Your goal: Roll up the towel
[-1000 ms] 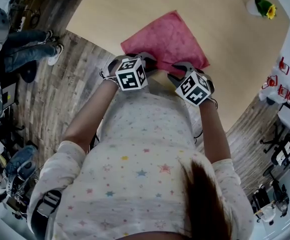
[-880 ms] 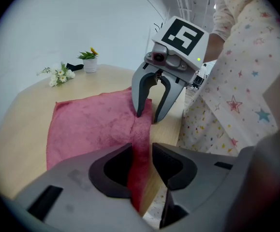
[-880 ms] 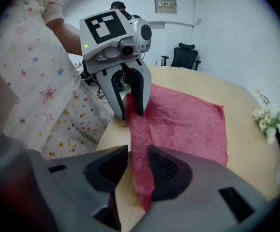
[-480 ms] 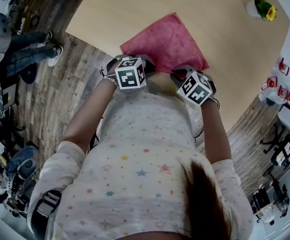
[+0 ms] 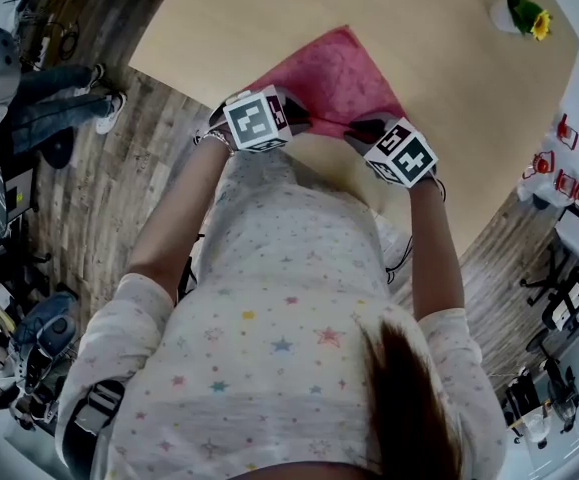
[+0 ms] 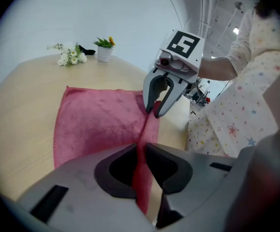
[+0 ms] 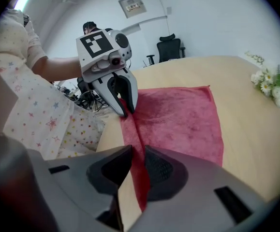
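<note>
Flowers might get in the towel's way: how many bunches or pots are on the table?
2. A bunch of white flowers lies at the table's far edge; a white pot with a yellow flower stands beside it, both beyond the red towel. Others may sit off-frame.

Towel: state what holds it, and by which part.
The left gripper, its jaws having just been closing, and the right gripper each pinch the towel by its near edge, one toward each end.

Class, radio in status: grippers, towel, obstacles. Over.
Left gripper, jaws just closed, and right gripper both shut on near edge of red terry towel. Edge lifted, rest flat on wooden table. Nothing obstructing.
</note>
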Motion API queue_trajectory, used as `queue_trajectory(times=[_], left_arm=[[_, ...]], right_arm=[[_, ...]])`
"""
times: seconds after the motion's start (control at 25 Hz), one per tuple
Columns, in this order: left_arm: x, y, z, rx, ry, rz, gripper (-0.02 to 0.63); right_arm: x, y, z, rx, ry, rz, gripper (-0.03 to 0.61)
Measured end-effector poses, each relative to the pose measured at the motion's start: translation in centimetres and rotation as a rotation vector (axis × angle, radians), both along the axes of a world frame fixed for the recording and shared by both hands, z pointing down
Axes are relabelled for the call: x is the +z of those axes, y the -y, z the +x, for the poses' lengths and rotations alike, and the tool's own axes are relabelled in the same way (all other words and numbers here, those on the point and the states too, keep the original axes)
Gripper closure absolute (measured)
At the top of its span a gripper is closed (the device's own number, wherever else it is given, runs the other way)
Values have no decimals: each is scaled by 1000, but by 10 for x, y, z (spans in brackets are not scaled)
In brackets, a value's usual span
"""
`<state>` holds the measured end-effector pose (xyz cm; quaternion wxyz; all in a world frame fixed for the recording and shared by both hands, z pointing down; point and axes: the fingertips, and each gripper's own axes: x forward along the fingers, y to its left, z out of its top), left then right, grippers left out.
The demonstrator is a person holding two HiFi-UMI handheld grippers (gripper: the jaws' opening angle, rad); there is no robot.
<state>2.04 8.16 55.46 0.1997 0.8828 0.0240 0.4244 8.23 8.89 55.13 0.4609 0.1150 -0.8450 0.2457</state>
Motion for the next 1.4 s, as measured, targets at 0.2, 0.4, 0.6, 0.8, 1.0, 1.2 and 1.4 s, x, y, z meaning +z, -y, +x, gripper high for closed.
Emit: queue_trajectory(times=[0.2, 0.4, 0.6, 0.8, 1.0, 1.2, 1.4], left_arm=[[1, 16, -4, -86, -16, 41, 568], [-11, 21, -9, -155, -59, 117, 566], [-42, 27, -9, -179, -141, 216, 567], [-23, -8, 5, 13, -81, 226, 555], [8, -11, 1, 48, 20, 282, 535], [7, -10, 2, 46, -6, 264, 535], [7, -11, 1, 29, -21, 260, 535]], right_arm=[[3, 10, 6, 40, -31, 49, 499], [8, 9, 7, 59, -41, 65, 506], [9, 11, 6, 72, -45, 66, 506], [10, 12, 6, 81, -49, 60, 506], [7, 14, 9, 97, -51, 72, 499], [-13, 17, 21, 97, -87, 148, 486], [-26, 3, -8, 46, 17, 176, 486]])
